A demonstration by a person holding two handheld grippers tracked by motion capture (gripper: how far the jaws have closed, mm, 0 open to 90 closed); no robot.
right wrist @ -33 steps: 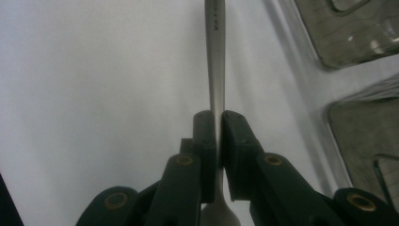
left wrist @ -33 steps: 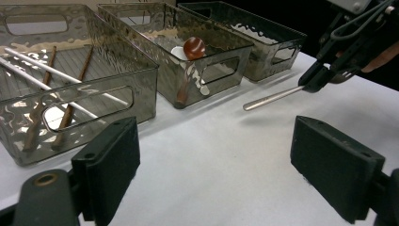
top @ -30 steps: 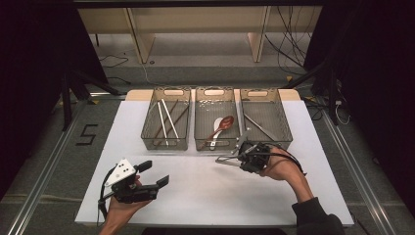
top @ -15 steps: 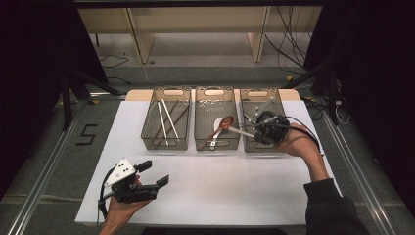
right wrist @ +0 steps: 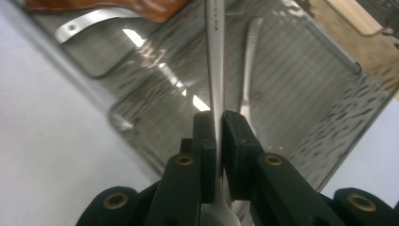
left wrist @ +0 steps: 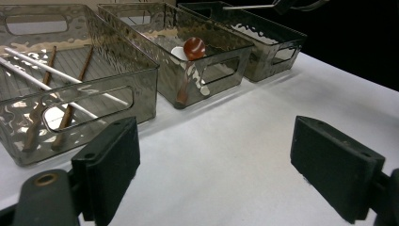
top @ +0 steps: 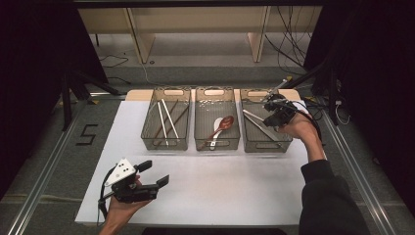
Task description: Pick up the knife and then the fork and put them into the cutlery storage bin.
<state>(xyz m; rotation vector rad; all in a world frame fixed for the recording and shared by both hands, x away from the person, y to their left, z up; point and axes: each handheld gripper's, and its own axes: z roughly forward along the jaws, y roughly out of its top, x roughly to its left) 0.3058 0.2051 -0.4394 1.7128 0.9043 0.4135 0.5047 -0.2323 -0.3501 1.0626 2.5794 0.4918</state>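
Right tool [right wrist: 219, 141] on metal utensil [right wrist: 215, 61]

Bins [left wrist: 207, 52] smoky clear plastic w/ rippled, glossy walls; utensil [right wrist: 215, 56] in right gripper [right wrist: 219, 136] bright smooth metal; jaw pads matt black; spoon [top: 222, 126] glossy red-brown, wood-look; chopsticks [top: 164, 122] some white, some brown; table [top: 220, 181] matt white.

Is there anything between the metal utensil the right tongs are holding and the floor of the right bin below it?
Only one thing: another metal utensil lies on the right bin floor. The right tongs hold theirs above it.
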